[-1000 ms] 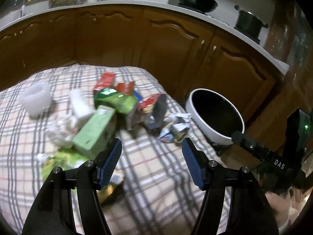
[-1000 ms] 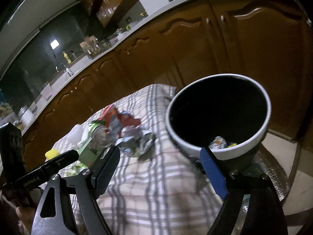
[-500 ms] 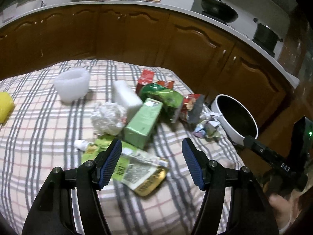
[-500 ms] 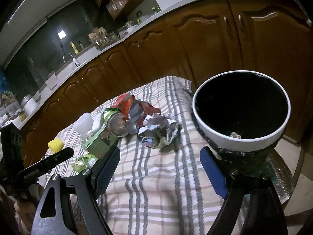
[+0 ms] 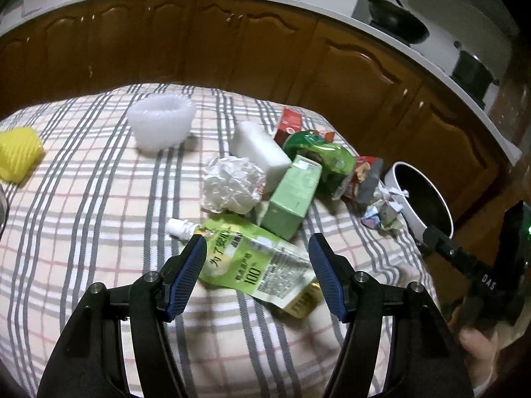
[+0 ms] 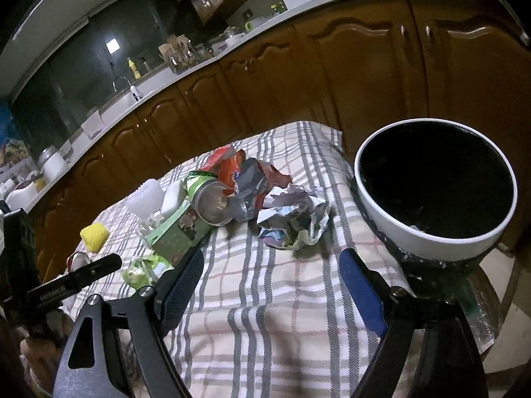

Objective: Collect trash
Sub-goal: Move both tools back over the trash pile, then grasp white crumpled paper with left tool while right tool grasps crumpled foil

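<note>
Left wrist: green pouch (image 5: 255,262) visible; right wrist: bin (image 6: 434,212) interior.

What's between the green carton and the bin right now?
In the left wrist view, between the green carton and the bin lie a green can, a red snack wrapper and crumpled paper nearest the bin.

On the cloth-covered counter (image 5: 99,232) a pouch (image 5: 255,262) lies nearest, with a carton (image 5: 292,199) and crumpled paper (image 5: 232,185) behind it. A ribbed cup (image 5: 161,126) sits farther left. The bin (image 6: 434,199) stands at the right edge, perhaps just beyond it.
</note>
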The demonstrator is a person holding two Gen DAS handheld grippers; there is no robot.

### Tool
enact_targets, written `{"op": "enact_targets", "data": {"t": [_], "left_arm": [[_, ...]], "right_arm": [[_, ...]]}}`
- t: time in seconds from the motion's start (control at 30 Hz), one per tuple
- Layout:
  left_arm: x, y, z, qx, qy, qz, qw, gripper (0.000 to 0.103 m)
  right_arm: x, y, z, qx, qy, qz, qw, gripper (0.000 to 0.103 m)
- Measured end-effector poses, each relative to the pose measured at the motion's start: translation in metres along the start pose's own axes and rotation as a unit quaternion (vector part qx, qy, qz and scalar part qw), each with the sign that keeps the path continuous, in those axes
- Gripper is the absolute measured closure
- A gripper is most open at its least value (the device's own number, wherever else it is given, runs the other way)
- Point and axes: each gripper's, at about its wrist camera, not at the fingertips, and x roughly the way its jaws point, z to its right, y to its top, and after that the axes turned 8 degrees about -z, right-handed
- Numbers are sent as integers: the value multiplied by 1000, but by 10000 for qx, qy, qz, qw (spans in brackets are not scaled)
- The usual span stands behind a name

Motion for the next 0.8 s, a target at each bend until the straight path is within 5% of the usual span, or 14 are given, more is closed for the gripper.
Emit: {"op": "enact_targets", "data": {"t": [0.63,0.7,0.8], "left_arm": [[49,47,-19,23,135,-167,9998,39],[58,49,-21,42,141,-242,9996,50],[66,47,-20,125,91,-360,9992,64]], "right_arm": [[42,25,9,15,-214,-194,9996,18],[48,26,9,-10,-245,-259,9994,19],[57,26,9,-36,-270,-382,9989,44]]}}
